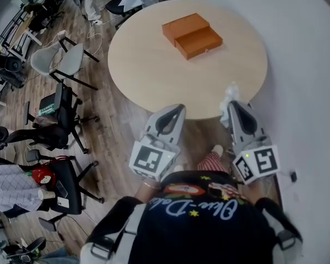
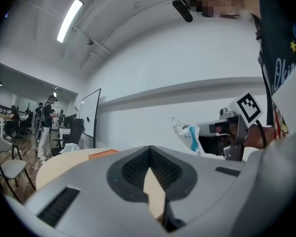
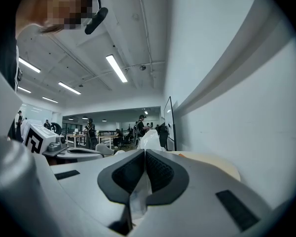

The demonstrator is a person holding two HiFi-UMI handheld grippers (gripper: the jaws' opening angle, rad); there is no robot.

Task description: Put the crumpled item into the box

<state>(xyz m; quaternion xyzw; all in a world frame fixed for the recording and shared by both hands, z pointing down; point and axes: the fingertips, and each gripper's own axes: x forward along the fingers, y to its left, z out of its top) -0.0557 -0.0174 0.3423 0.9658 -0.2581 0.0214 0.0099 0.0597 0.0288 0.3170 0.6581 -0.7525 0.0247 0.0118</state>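
An orange box [image 1: 192, 34] lies open on the far side of the round table [image 1: 154, 65], its two halves side by side. Near the table's front edge, my right gripper [image 1: 234, 104] is shut on the crumpled item [image 1: 230, 94], a white and blue plastic wad sticking out past the tips. The left gripper view shows that wad [image 2: 190, 135] in the right gripper [image 2: 207, 131]. In the right gripper view white plastic [image 3: 138, 196] sits pinched between the pads. My left gripper [image 1: 176, 110] hovers beside it, shut on nothing, level with the table edge [image 2: 64, 162].
Office chairs [image 1: 60, 65] stand on the wooden floor left of the table. A white wall [image 1: 302, 65] runs close along the right. People stand far back in the room [image 2: 44, 122]. The person's legs and shoes [image 1: 214, 155] are below the grippers.
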